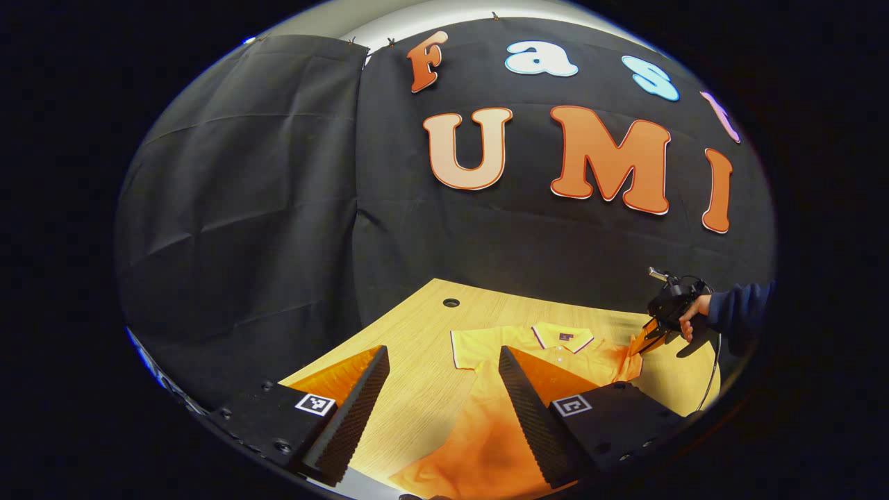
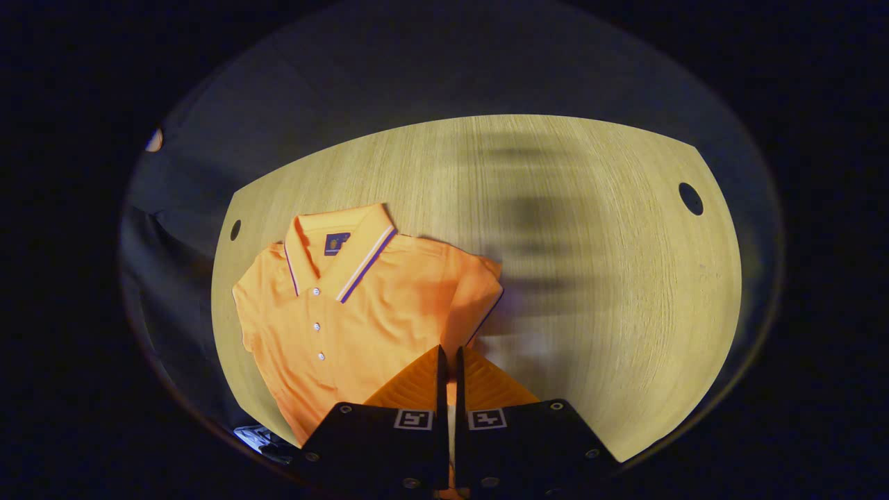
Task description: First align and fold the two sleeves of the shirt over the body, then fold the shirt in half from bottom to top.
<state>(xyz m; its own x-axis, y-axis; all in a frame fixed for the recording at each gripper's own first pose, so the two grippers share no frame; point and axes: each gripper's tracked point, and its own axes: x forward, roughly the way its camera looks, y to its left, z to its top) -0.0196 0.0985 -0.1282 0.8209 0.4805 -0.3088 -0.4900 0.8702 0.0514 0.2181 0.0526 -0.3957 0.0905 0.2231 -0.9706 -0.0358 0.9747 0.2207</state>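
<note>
Two cable holes (image 2: 690,198) mark the far corners of the table (image 2: 590,278); bare wood lies open to one side of the shirt (image 2: 347,319) in the right gripper view, while the shirt's other side runs close to the table edge. The orange shirt lies flat, front up, collar (image 2: 347,253) with striped trim, buttons showing, one sleeve (image 2: 472,298) folded onto the body. Right gripper (image 2: 449,364): fingers closed together over the sleeve; whether cloth is pinched cannot be told. Left gripper (image 1: 444,368): fingers spread wide above the shirt's lower part, holding nothing.
</note>
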